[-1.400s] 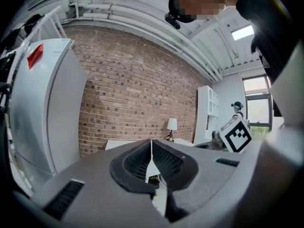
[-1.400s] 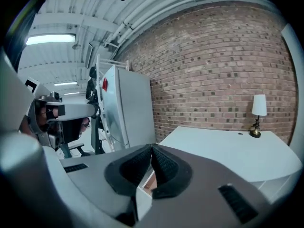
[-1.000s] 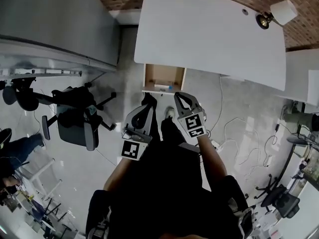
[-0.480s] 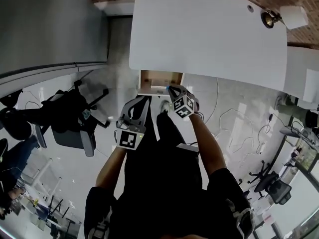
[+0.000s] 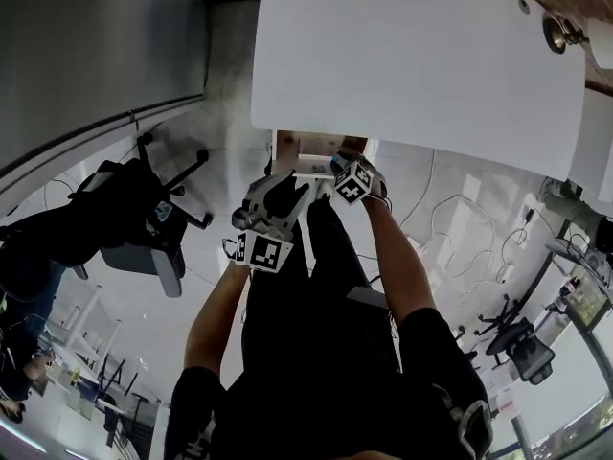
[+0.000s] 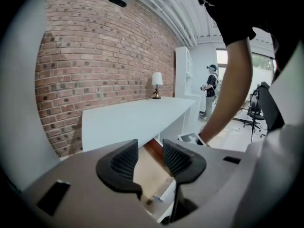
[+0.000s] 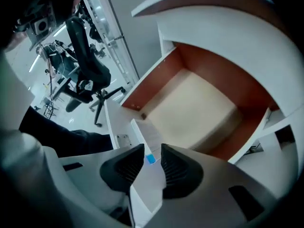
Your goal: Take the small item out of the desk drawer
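The desk drawer (image 5: 308,153) stands pulled out under the white desk top (image 5: 412,56); its wooden inside (image 7: 199,106) shows in the right gripper view. A small white item with a blue end (image 7: 150,158) lies by the drawer's front wall. My right gripper (image 7: 152,151) hovers just above it, jaws opening, nothing pressed between the pads. In the head view the right gripper (image 5: 341,164) is at the drawer's front edge. My left gripper (image 5: 285,192) hangs a little nearer me; the left gripper (image 6: 150,146) has its jaws opening on nothing, and the drawer (image 6: 152,175) shows between them.
A black office chair (image 5: 144,228) stands on the floor to the left. A lamp (image 6: 156,82) sits on the desk's far end by the brick wall (image 6: 95,51). Cables (image 5: 460,247) trail on the floor at right. A person (image 6: 210,89) stands far off.
Both grippers have moved forward to the drawer, the right one reaching its front edge. Both pairs of jaws, shut before, now stand apart.
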A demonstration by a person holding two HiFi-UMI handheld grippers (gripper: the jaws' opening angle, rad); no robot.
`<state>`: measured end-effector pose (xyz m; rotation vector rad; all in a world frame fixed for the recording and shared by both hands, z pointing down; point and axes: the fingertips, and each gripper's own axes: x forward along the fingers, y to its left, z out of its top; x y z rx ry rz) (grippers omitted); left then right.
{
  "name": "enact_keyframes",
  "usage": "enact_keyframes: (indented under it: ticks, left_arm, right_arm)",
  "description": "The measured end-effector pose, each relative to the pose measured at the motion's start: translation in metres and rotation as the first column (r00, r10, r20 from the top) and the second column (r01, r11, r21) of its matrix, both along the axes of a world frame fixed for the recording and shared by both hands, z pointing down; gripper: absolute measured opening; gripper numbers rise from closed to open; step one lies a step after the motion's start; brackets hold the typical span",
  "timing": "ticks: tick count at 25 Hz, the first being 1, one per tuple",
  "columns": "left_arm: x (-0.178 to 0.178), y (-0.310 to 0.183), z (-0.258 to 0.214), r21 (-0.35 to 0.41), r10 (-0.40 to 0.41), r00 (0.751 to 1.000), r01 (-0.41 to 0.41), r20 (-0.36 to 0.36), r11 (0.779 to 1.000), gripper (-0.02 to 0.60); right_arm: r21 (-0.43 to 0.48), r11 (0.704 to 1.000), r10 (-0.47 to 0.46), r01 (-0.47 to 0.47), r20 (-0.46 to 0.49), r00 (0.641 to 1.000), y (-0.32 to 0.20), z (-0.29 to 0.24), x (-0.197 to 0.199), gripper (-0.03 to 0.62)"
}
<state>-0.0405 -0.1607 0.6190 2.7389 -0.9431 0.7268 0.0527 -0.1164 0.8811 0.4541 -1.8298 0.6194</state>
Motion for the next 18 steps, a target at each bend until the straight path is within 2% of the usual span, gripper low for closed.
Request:
enact_keyframes:
  ticks: [4,7,13,18]
  left_arm:
    - [0.007,0.004,0.054,-0.029,0.139,0.984,-0.136,0.112,0.99,0.183]
    - [0.011,0.009,0.095,-0.056,0.218,0.963,-0.212,0.159,0.976,0.186]
    - [0.011,0.027,0.171,-0.171,0.343,0.908,-0.309,0.24,0.936,0.187]
    - [0.011,0.019,0.209,-0.226,0.43,0.846,-0.373,0.315,0.9,0.187]
  right_arm:
    - [-0.037,0.995,-0.094,0.093,-0.042,0.995,0.01,0.03,0.003,0.127]
    - [-0.059,0.99,-0.132,0.128,-0.058,0.99,0.014,0.048,0.003,0.13]
    - [-0.082,0.99,-0.117,0.111,-0.061,0.991,0.017,0.065,0.005,0.126]
    - [-0.067,0.996,-0.067,0.063,-0.064,0.996,0.009,0.07,0.009,0.124]
